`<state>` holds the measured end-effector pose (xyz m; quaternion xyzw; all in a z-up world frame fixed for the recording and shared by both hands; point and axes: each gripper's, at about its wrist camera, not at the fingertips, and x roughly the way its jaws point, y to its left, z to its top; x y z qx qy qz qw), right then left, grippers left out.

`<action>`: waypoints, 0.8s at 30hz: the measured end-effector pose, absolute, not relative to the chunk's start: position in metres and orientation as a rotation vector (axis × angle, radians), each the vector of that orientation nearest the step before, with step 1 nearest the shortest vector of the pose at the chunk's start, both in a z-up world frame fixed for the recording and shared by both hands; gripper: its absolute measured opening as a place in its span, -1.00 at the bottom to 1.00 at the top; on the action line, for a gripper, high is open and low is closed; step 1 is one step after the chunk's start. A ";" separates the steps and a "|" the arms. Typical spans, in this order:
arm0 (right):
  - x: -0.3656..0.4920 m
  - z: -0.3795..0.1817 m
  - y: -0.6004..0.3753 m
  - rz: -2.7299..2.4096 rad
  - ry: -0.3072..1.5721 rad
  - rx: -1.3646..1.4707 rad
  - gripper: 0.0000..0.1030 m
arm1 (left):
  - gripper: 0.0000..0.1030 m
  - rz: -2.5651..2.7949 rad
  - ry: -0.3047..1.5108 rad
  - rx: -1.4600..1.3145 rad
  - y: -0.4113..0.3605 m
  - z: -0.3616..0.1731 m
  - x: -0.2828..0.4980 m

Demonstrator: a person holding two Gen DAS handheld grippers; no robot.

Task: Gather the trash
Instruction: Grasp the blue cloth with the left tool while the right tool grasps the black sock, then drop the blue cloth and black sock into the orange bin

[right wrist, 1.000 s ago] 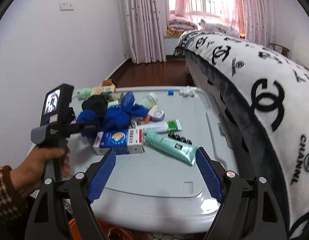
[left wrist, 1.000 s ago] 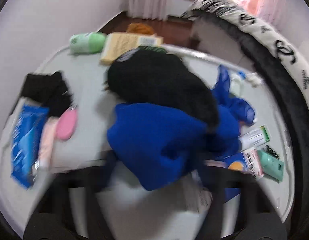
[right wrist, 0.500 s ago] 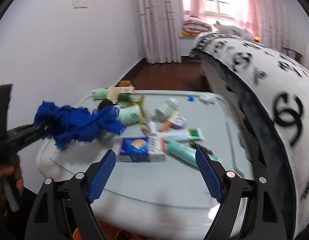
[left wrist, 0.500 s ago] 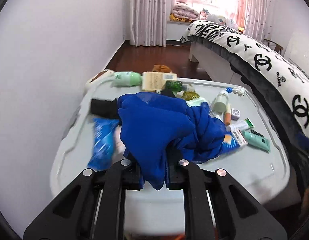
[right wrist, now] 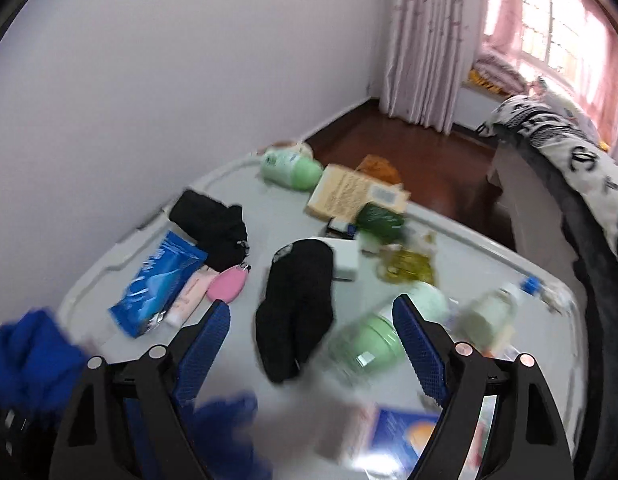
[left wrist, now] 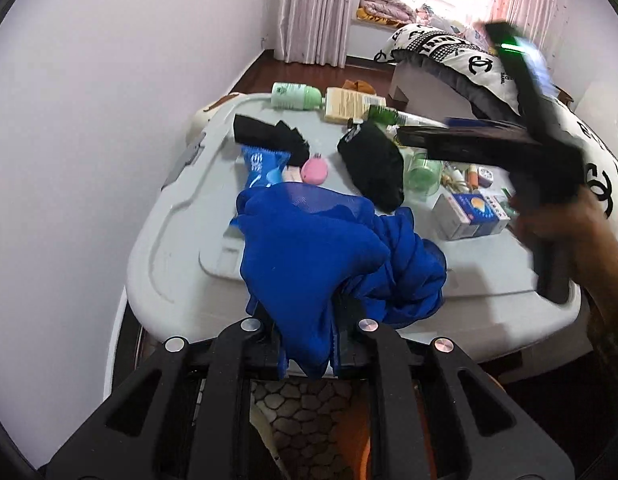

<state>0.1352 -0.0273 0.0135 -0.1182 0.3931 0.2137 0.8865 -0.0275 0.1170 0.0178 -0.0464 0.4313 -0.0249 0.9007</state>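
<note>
My left gripper (left wrist: 307, 344) is shut on a blue cloth (left wrist: 329, 256) and holds it above the near edge of the grey bin lid (left wrist: 177, 240). The cloth also shows at the lower left of the right wrist view (right wrist: 29, 356). My right gripper (right wrist: 311, 336) is open and empty, hovering over a black sock (right wrist: 297, 304) on the lid. In the left wrist view the right gripper body (left wrist: 509, 148) reaches in from the right above the black sock (left wrist: 373, 164).
The lid holds a blue packet (right wrist: 157, 280), a pink tag (right wrist: 227, 282), a black pouch (right wrist: 213, 220), a green jar (right wrist: 365, 344), a beige box (right wrist: 349, 192), a green bottle (right wrist: 289, 166) and a blue-white carton (left wrist: 469, 212). A bed (right wrist: 569, 152) stands to the right.
My left gripper has pulled back toward the lid's near edge with the blue cloth. My right gripper has swung left and forward over the black sock.
</note>
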 end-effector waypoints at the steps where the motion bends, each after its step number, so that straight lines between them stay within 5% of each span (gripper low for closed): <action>1: 0.142 0.007 -0.020 0.436 0.827 -0.264 0.59 | -0.74 -0.057 0.893 -0.099 0.119 0.016 -0.028; 5: 0.173 -0.027 0.007 0.388 0.934 -0.332 0.45 | -0.73 -0.076 0.881 -0.099 0.120 0.016 -0.031; 7: 0.182 -0.041 0.012 0.377 1.004 -0.347 -0.55 | -0.73 -0.086 0.875 -0.106 0.121 0.017 -0.032; 8: 0.187 -0.047 0.014 0.376 1.045 -0.339 -0.71 | -0.73 -0.089 0.873 -0.109 0.122 0.017 -0.033; 24: 0.082 0.078 -0.043 0.457 0.807 -0.140 -0.80 | -0.73 -0.170 0.826 -0.078 0.095 0.049 -0.057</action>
